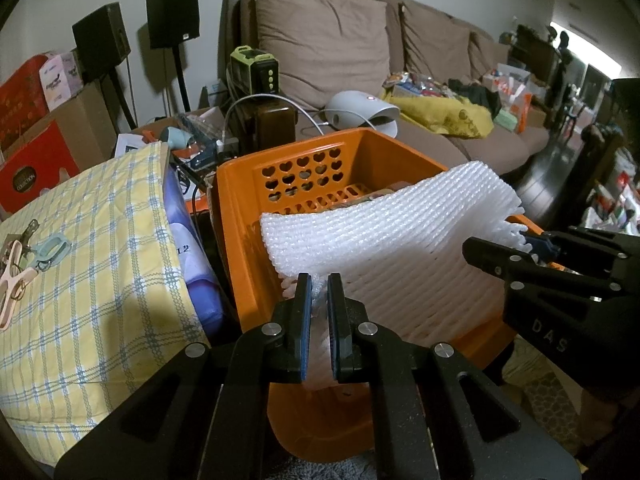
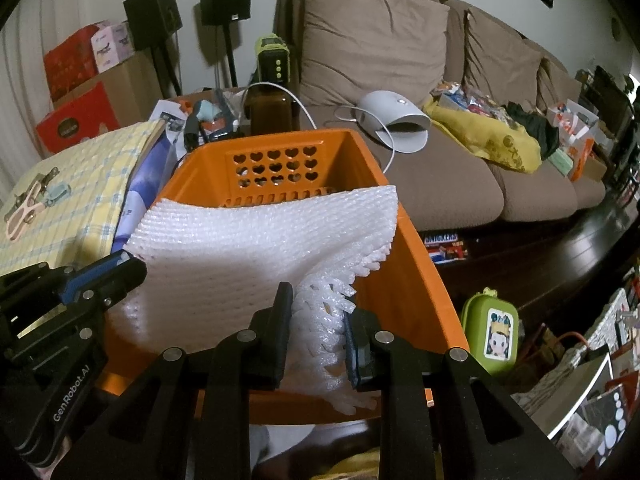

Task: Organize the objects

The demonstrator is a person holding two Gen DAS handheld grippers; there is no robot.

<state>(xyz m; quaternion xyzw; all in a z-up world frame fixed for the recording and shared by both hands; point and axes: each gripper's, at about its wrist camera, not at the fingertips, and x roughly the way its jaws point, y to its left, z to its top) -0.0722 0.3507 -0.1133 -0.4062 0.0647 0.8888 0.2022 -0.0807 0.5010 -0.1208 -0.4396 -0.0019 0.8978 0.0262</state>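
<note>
the white foam netting sheet (image 1: 384, 248) hangs stretched over the open top of the orange basket (image 1: 240, 216), drooping toward its inside. the left tool (image 1: 319, 308) is clamped on the sheet's near left edge, and the right tool (image 2: 316, 320) is clamped on its bunched right corner. the step in hand looks like stowing the sheet in the basket; next both tools would need to lower together and let go. only the right view shows a green case (image 2: 490, 330) beside the basket.
</note>
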